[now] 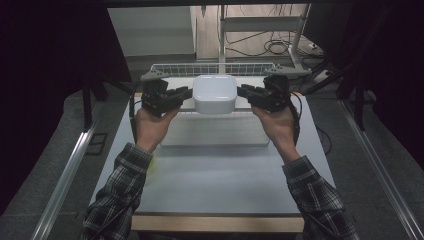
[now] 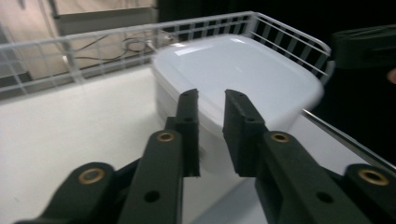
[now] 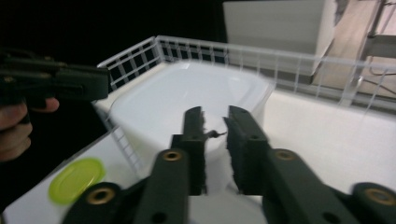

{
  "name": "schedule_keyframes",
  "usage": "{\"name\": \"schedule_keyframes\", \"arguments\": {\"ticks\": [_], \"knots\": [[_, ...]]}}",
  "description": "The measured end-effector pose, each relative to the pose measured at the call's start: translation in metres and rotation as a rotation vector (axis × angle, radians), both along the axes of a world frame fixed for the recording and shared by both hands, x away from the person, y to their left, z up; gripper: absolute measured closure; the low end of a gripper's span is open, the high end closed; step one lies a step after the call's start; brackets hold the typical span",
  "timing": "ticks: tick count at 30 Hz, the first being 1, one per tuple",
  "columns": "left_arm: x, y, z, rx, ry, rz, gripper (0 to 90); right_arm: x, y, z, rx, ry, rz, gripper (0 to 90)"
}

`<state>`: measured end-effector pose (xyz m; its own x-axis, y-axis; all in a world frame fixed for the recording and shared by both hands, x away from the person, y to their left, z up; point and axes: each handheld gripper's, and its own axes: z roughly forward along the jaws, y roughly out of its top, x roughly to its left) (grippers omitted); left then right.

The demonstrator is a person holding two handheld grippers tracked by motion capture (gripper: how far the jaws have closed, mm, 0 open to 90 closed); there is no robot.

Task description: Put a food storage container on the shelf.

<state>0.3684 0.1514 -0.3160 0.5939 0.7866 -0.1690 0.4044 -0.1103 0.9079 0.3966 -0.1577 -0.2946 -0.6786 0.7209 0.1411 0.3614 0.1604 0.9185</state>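
White tub being gripped from both sides

Nearest, a green disc [image 3: 75, 179] is lying on the counter [image 1: 220, 175]; beyond it, the left gripper [image 1: 186, 93] and right gripper [image 1: 242, 91] are pinching the white tub's [image 1: 214, 93] opposite rims with nearly closed fingers, inside the wire basket [image 1: 210, 68] behind.

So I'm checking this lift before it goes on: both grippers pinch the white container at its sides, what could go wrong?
Each gripper, left gripper and right gripper, seems to pinch just the rim of the white container, so it could slip or tilt. It hangs by the wire basket, so it might catch the rail. If the lid is loose, it may pop off.
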Motion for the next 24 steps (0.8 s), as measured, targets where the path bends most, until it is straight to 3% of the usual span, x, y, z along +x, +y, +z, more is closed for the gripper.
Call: {"name": "schedule_keyframes", "arguments": {"ticks": [1, 2, 4, 6, 12, 16, 24], "knots": [[-0.006, 0.0, -0.003, -0.007, -0.002, -0.015, 82.9, -0.009, -0.003, -0.008, -0.015, 0.003, 0.017, 88.7], [-0.015, -0.001, -0.01, -0.016, -0.002, -0.063, 85.7, -0.012, -0.003, -0.012, -0.019, 0.008, 0.028, 89.6], [-0.018, -0.002, -0.013, -0.012, 0.004, -0.077, 89.9, -0.015, -0.002, -0.022, -0.017, 0.021, 0.051, 89.9], [-0.016, -0.01, -0.024, -0.011, 0.018, -0.122, 90.0, -0.016, 0.003, -0.03, -0.027, 0.026, 0.061, 90.0], [-0.002, -0.02, -0.036, -0.007, 0.032, -0.121, 90.0, -0.011, 0.018, -0.04, -0.05, 0.022, 0.088, 89.9], [0.005, -0.021, -0.037, -0.02, 0.04, -0.112, 89.9, -0.005, 0.021, -0.042, -0.073, 0.024, 0.086, 89.8], [0.019, -0.023, -0.036, -0.015, 0.05, -0.085, 89.9, 0.007, 0.023, -0.046, -0.071, 0.042, 0.066, 89.7]]}}
